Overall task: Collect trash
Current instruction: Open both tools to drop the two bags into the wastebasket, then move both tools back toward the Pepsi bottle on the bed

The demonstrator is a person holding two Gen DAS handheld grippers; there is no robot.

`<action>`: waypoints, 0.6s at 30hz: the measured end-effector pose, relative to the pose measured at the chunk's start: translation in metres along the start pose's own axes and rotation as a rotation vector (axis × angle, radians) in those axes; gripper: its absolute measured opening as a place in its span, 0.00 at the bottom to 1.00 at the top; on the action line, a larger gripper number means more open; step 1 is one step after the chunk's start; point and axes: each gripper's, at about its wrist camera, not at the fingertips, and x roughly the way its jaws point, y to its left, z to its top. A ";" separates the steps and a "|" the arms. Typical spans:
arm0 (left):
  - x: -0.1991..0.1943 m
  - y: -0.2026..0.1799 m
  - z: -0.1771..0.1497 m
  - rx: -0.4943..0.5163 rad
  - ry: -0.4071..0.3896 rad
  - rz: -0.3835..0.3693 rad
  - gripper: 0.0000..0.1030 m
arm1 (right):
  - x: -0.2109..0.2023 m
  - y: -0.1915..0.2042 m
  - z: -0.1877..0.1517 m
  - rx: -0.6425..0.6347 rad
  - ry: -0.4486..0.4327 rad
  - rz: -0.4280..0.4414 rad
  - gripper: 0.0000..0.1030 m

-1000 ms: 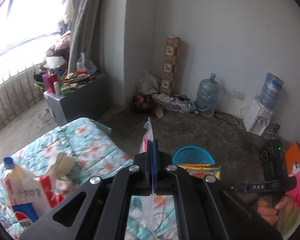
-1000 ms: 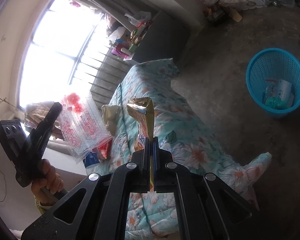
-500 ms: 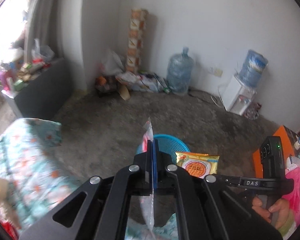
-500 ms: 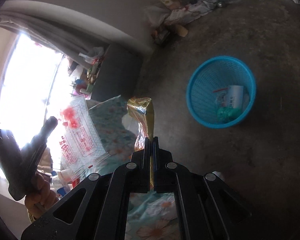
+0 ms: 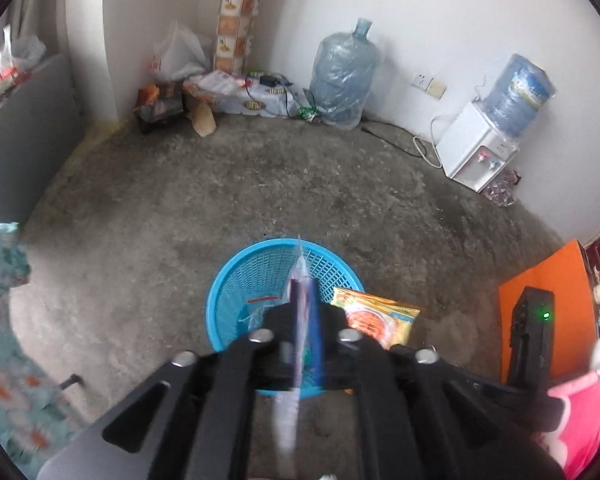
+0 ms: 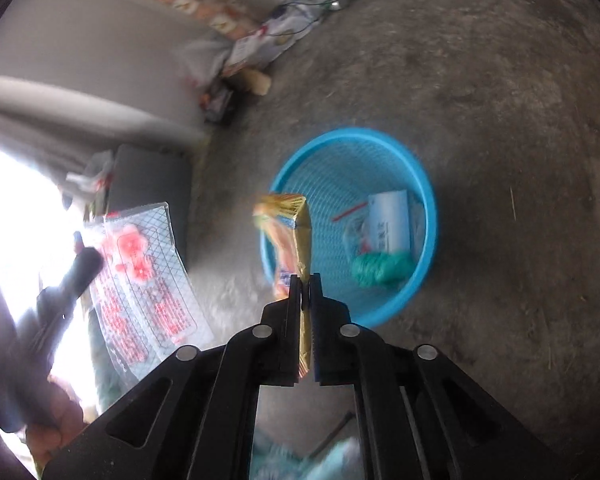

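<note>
Above the blue basket (image 6: 350, 222), the left gripper (image 5: 305, 300) has a clear plastic bag (image 6: 140, 280) between its jaws, which have just been opening; blur hides whether they grip it. The right gripper (image 6: 305, 288), jaws also just opening, shows a narrow gap beside the gold snack wrapper (image 6: 296, 236) between them. Trash lies inside the basket.
</note>
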 end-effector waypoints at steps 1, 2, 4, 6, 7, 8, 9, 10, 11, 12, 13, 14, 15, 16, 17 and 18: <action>0.009 0.002 0.002 -0.013 0.015 0.018 0.42 | 0.010 -0.005 0.006 0.011 0.004 -0.024 0.36; 0.017 0.004 0.002 -0.024 0.017 0.052 0.48 | 0.018 -0.009 0.010 0.022 0.008 -0.051 0.51; 0.021 0.009 0.001 -0.031 0.015 0.084 0.55 | 0.032 -0.020 0.015 0.030 0.017 -0.098 0.51; 0.017 0.014 -0.003 -0.049 0.017 0.080 0.58 | 0.036 -0.025 0.014 0.027 0.032 -0.134 0.51; 0.011 0.019 -0.005 -0.052 0.006 0.073 0.59 | 0.034 -0.029 0.012 0.033 0.034 -0.134 0.51; 0.002 0.020 -0.006 -0.047 -0.013 0.083 0.60 | 0.030 -0.031 0.009 0.036 0.029 -0.124 0.52; -0.005 0.022 -0.007 -0.043 -0.025 0.092 0.61 | 0.027 -0.032 0.007 0.037 0.022 -0.120 0.53; -0.014 0.023 -0.007 -0.043 -0.041 0.094 0.62 | 0.021 -0.032 0.003 0.034 0.012 -0.122 0.55; -0.023 0.024 -0.008 -0.044 -0.052 0.087 0.62 | 0.015 -0.032 -0.001 0.026 0.005 -0.116 0.56; -0.039 0.025 -0.009 -0.044 -0.069 0.076 0.63 | 0.010 -0.032 -0.005 0.019 0.001 -0.109 0.57; -0.053 0.025 -0.009 -0.041 -0.088 0.073 0.65 | -0.001 -0.030 -0.011 0.009 -0.003 -0.104 0.59; -0.069 0.024 -0.011 -0.031 -0.110 0.069 0.67 | -0.007 -0.029 -0.016 0.000 -0.006 -0.095 0.62; -0.087 0.024 -0.016 -0.022 -0.138 0.067 0.70 | -0.015 -0.026 -0.021 -0.016 -0.008 -0.084 0.64; -0.106 0.022 -0.020 -0.014 -0.162 0.068 0.74 | -0.019 -0.023 -0.023 -0.030 -0.008 -0.079 0.66; -0.125 0.023 -0.026 -0.005 -0.187 0.066 0.75 | -0.029 -0.016 -0.029 -0.057 -0.006 -0.076 0.68; -0.146 0.023 -0.032 -0.004 -0.215 0.069 0.78 | -0.037 -0.009 -0.035 -0.084 -0.002 -0.072 0.68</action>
